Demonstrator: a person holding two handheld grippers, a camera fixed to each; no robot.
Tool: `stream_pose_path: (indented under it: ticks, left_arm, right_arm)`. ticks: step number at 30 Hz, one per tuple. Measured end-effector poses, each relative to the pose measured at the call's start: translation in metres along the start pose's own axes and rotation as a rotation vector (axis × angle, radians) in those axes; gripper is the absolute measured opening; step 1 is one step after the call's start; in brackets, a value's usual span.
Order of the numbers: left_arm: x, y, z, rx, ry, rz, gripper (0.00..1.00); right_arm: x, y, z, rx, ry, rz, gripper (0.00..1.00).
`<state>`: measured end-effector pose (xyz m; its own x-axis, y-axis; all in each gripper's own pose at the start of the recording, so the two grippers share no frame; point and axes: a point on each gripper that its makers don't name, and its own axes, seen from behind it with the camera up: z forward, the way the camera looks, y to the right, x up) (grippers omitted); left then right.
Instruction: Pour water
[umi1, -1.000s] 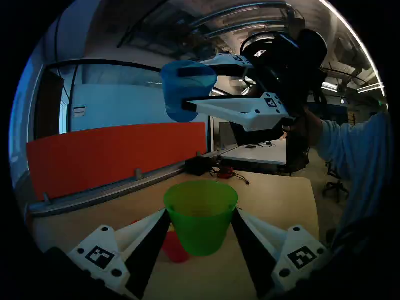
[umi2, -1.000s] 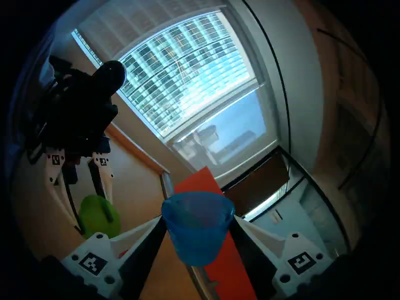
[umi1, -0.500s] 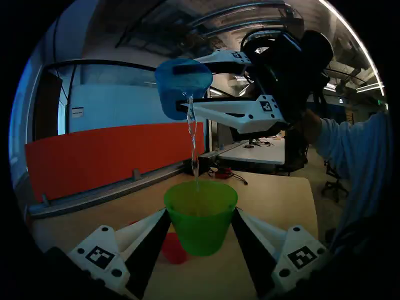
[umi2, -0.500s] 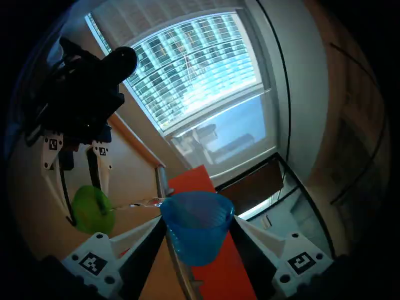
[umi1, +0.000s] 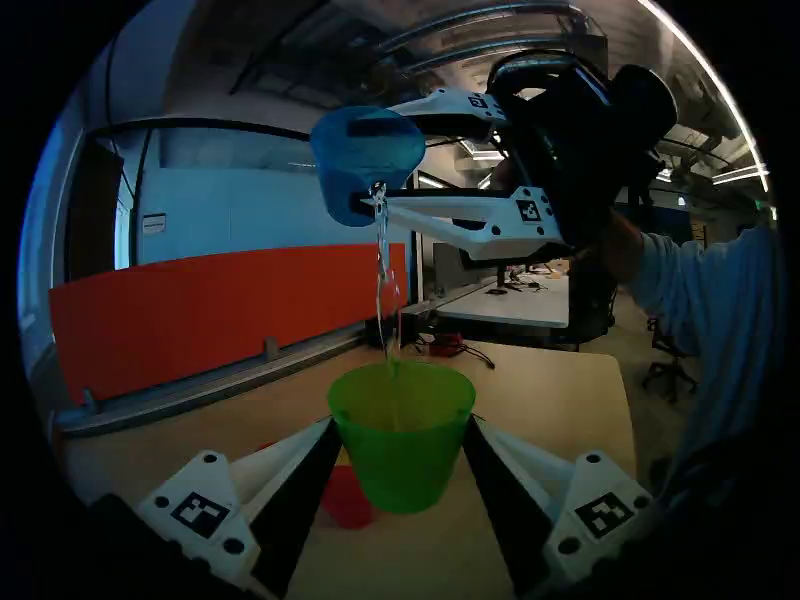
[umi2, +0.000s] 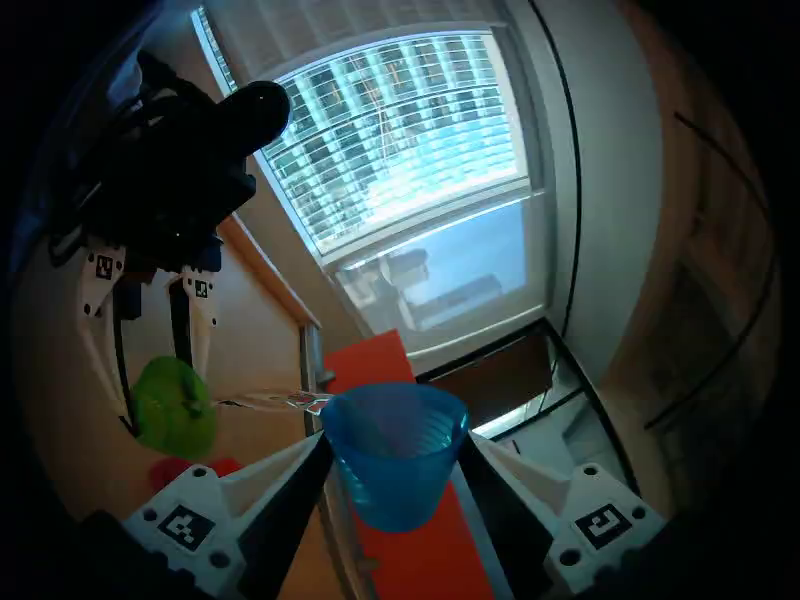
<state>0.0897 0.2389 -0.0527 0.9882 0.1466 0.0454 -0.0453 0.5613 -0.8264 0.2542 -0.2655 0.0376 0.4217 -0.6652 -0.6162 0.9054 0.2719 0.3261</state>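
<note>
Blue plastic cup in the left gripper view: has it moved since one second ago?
Yes. The blue plastic cup tipped further and rose slightly above the orange partition panel.

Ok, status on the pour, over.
Left gripper shut on green cup. Right gripper shut on blue cup, tipped above. Water stream entering green cup. Path clear.

Upper cup (umi1: 362, 165) in right gripper (umi2: 397, 445), straight above lower cup (umi1: 402, 440) in left gripper (umi1: 400, 428); stream (umi1: 383, 290) between them. Small cup (umi1: 348, 497) on table (umi1: 560, 390), below lower cup, leftward. Partition (umi1: 200, 310) behind table.
</note>
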Motion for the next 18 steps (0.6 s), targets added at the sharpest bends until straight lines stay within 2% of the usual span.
stream_pose_path:
  ticks: [18]
  left_arm:
    - [0.004,0.002,0.002,0.0,0.003,0.01,0.83]
  right_arm:
    - [0.004,0.016,-0.004,-0.033,0.0,-0.102,0.89]
